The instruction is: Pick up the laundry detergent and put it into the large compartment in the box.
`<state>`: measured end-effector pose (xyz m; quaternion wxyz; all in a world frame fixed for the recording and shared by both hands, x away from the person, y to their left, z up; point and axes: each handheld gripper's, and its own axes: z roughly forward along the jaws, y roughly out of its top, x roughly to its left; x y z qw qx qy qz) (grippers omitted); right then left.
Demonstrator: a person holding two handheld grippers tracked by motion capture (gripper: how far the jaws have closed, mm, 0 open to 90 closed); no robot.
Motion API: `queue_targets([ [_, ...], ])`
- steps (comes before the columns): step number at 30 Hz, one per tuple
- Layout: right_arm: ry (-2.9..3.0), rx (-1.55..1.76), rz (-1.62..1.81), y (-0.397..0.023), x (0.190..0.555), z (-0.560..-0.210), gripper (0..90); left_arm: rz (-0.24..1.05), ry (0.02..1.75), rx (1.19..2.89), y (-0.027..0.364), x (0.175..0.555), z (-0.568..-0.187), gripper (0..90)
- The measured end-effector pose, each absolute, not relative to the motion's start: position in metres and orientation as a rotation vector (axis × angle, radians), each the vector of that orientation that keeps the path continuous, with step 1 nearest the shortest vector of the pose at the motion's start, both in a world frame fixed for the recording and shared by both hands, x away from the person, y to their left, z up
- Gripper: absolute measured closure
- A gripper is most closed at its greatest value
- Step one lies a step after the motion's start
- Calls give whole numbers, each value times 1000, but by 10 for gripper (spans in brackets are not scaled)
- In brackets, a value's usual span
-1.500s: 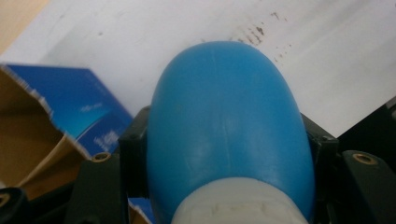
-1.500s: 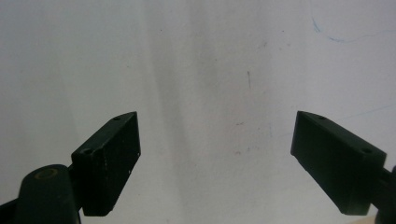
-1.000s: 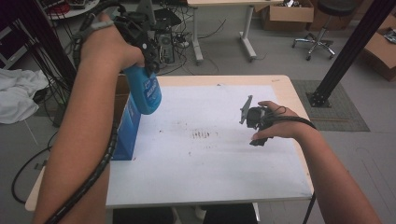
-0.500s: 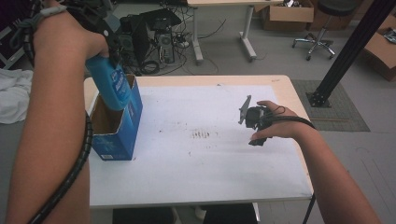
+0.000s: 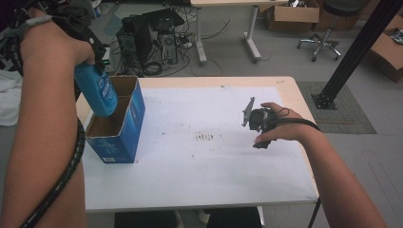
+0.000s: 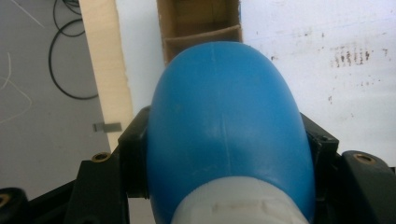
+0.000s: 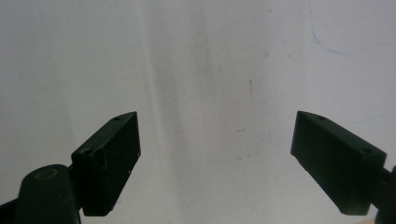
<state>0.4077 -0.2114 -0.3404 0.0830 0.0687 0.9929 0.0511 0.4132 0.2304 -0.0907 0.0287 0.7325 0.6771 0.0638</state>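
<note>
While the left gripper grips the blue bottle, now carried from beside to above the open box at nine o'clock, ready for insertion, the right gripper rests spread, empty.

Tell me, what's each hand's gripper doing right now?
Left gripper shut on blue bottle, above open blue cardboard box. Right gripper open, empty, over white tabletop. Nothing blocks the box mouth.

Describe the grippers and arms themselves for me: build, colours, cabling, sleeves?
Both grippers are black. The right gripper has blocky, flat-faced jaws with small screw holes; the left gripper shows brass-coloured fittings. A thick black ribbed cable trails along the left forearm, a thinner one from the right. Forearms are bare, sleeveless.
</note>
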Motion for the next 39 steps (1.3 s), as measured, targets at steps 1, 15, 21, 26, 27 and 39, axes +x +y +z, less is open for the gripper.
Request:
queue_targets([
  [1,2964,203,151,-210,408,-341,159,167,2091,2263,233,415,-98,377],
  [15,2963,206,149,-212,408,-340,159,119,2109,2285,241,425,-140,377],
  [21,2963,207,150,-211,407,-341,159,94,2113,2303,247,427,-165,376],
  [26,2961,201,149,-210,407,-341,159,55,2119,2311,251,429,-192,376],
  [27,2961,200,145,-210,407,-341,159,46,2116,2317,251,430,-197,376],
  [39,2964,194,143,-207,406,-343,159,-6,2104,2333,250,435,-241,376],
])
